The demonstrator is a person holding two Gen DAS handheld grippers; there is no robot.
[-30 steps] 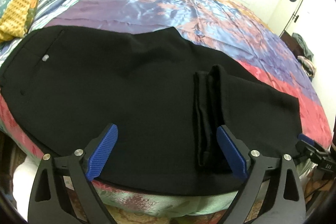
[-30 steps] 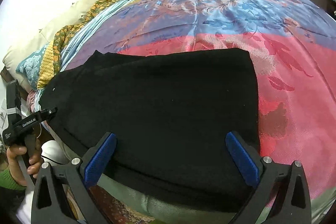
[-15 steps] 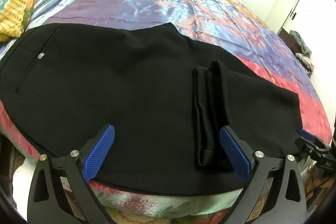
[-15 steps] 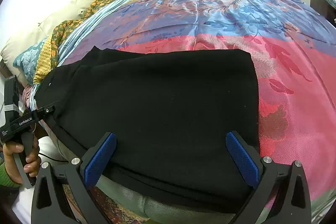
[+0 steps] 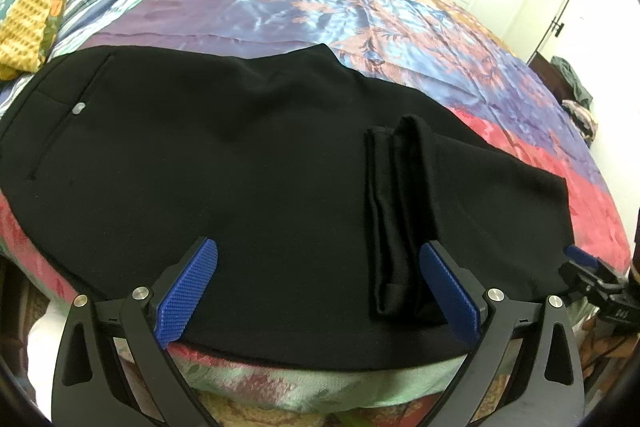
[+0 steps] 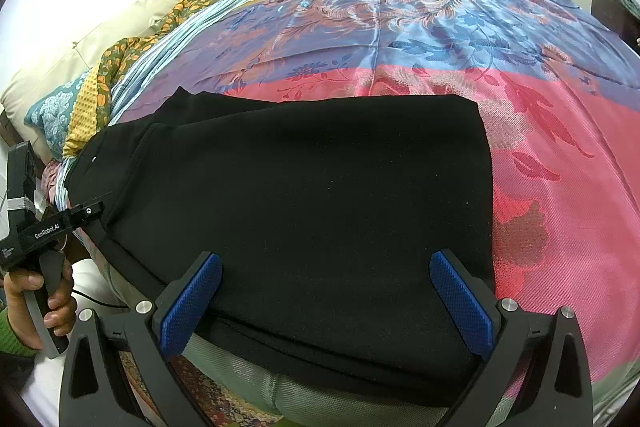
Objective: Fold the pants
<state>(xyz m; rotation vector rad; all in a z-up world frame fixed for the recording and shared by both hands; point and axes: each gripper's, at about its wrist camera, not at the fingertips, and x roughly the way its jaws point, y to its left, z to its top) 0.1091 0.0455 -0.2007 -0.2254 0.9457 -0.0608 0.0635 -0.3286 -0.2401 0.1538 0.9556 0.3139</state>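
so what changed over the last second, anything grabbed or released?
Nothing grabbed or released. The left hand-held gripper eased slightly toward the black pants, so the waistband end sits a bit lower in its view; the right hand-held gripper barely shifted. Both stayed open and empty above the near edge. The pants stayed folded on the bedspread, hem ends unmoved.

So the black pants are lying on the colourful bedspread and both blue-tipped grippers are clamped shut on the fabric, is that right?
Not quite. The black pants do lie on the colourful bedspread, but neither gripper is clamped. The left wrist view shows the left gripper with jaws wide open, and the right wrist view shows the right gripper open too.
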